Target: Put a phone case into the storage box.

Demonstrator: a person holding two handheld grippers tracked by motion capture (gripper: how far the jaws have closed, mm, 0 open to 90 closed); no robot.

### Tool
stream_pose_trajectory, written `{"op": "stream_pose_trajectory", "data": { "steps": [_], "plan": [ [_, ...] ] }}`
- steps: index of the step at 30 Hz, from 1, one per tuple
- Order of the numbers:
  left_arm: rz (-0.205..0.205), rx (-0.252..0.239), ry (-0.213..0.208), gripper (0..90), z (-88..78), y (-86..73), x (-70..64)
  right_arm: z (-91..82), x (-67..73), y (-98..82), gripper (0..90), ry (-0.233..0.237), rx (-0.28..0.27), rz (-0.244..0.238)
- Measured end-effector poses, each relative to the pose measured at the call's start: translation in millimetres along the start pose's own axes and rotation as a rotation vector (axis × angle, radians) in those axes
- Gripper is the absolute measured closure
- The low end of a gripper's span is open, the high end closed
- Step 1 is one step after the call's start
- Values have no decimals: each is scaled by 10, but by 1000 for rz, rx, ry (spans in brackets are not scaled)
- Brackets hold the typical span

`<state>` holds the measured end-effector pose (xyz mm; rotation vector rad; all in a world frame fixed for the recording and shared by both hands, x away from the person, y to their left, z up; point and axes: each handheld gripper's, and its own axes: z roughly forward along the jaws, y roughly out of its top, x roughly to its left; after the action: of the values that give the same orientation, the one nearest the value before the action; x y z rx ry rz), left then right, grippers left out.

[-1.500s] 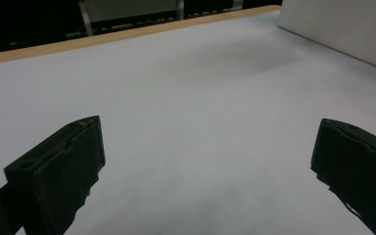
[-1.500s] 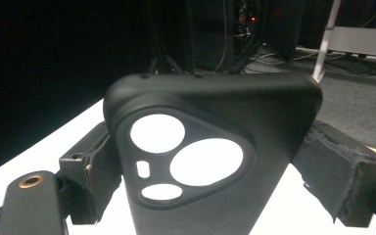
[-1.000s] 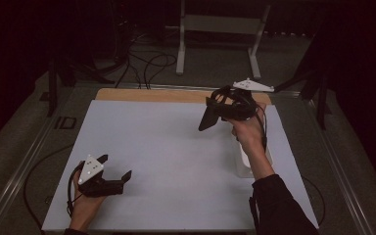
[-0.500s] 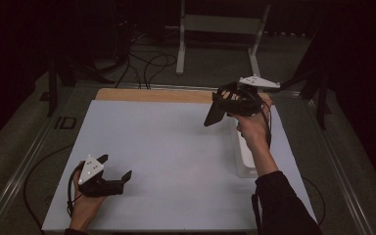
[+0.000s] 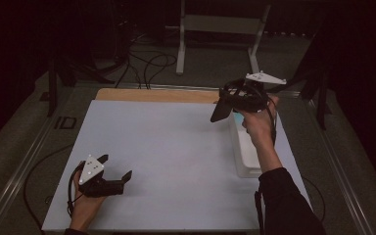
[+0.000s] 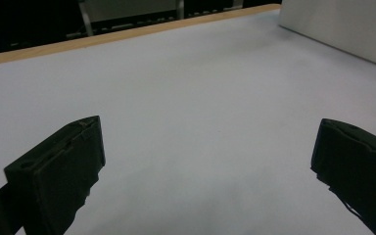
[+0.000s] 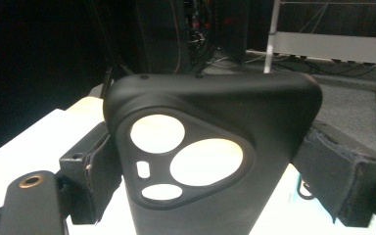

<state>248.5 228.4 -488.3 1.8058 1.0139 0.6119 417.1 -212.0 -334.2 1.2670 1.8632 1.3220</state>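
Right gripper (image 5: 223, 111) has its jaws clamped on the black phone case (image 7: 210, 161), lifted above the white bin (image 5: 247, 152) — pickup done, placing remains; left gripper (image 5: 115, 171) idles open-jawed on the tabletop (image 5: 176, 161), well apart from that bin.

A black phone case (image 7: 210, 156) with a triangular camera cutout, held upright in the air above the white bin (image 5: 245, 147).
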Motion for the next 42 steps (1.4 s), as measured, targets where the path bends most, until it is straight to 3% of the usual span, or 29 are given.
{"op": "stream_pose_trajectory", "data": {
  "steps": [29,42],
  "plan": [
    [7,6,0,0,9,-1,-4,-81,-438,-36,155,-137,14,40],
    [6,9,0,0,13,-1,-7,-91,-588,-9,154,-216,29,30]
  ]
}}
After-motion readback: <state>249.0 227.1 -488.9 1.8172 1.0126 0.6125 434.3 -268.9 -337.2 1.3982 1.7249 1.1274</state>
